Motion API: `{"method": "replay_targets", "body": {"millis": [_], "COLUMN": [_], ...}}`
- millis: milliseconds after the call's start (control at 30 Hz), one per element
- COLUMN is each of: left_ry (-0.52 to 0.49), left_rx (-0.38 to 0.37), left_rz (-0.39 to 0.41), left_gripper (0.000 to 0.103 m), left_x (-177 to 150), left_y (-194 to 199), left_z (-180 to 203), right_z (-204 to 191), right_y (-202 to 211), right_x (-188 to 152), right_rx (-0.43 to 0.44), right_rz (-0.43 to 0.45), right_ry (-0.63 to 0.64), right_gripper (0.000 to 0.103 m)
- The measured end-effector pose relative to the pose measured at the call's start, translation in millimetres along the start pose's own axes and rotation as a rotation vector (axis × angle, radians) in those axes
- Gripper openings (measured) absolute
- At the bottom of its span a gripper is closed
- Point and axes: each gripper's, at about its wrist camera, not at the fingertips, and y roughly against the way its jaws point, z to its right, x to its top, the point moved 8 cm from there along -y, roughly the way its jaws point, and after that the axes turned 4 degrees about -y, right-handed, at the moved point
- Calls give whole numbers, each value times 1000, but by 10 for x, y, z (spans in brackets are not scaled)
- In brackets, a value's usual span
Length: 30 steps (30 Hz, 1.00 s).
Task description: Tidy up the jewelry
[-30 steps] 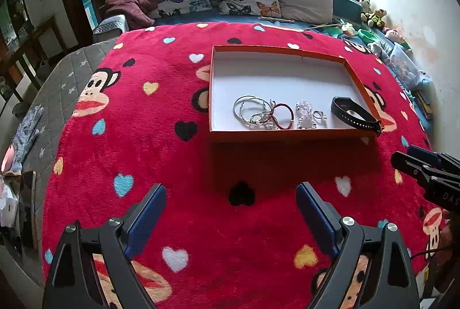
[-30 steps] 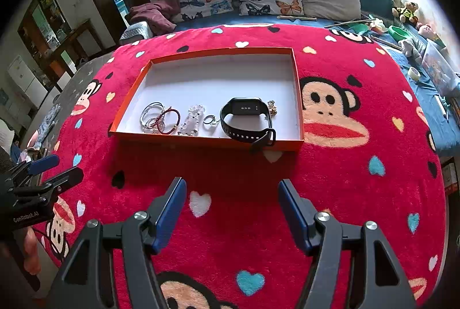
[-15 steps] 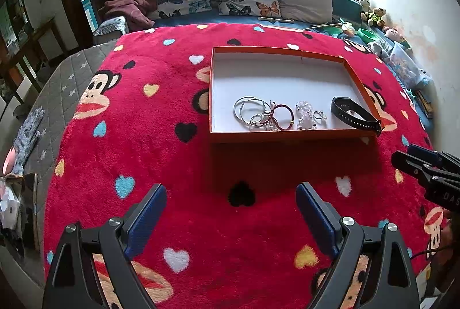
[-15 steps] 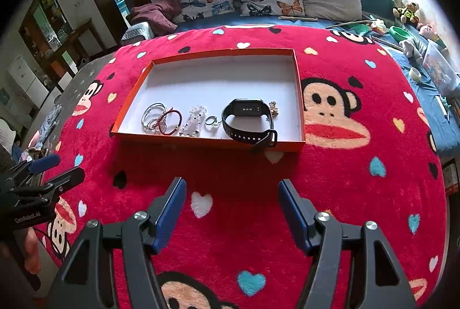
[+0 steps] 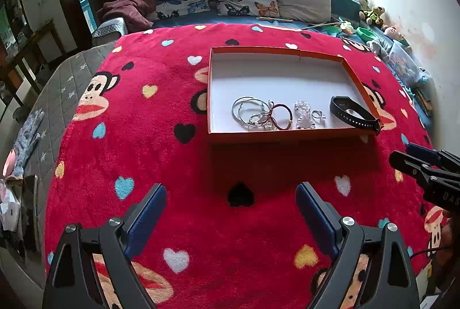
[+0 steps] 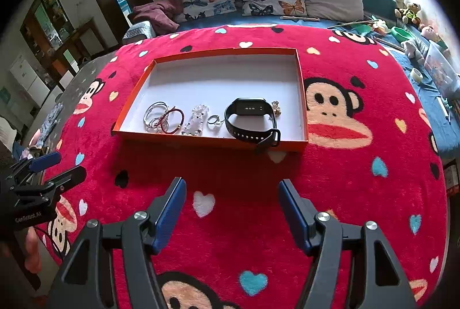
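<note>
Both grabbers hang low over the red blanket (image 5: 138, 153), near the box (image 6: 302, 96). The left grabber (image 5: 231, 195) and right grabber (image 6: 232, 189) are wide open, holding nothing. The jewelry (image 6: 164, 117) lies inside the box.

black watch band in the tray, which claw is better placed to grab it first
Right, probably. In the right wrist view the black watch band lies almost straight ahead of the open right claw. In the left wrist view it sits far off to the right of the open left claw, at the orange tray's right end.
</note>
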Motion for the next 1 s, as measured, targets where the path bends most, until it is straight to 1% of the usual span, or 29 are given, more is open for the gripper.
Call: {"method": "replay_targets", "body": {"millis": [433,667,1000], "left_ry": [-1,-20,-9], "left_rx": [-3,0,-8], "left_rz": [-8,-5,-14], "left_gripper": [98,98,98], "left_x": [-20,-8,-16], "left_y": [-10,-13,-64], "left_z": [8,30,35], "right_z": [-38,-26,-16], "right_y": [-6,-19,-20], "right_x": [-7,19,13], "right_rx": [3,7,7], "right_rz": [0,-3,-4], "right_ry": [7,-5,7], "right_gripper": [73,73,73]}}
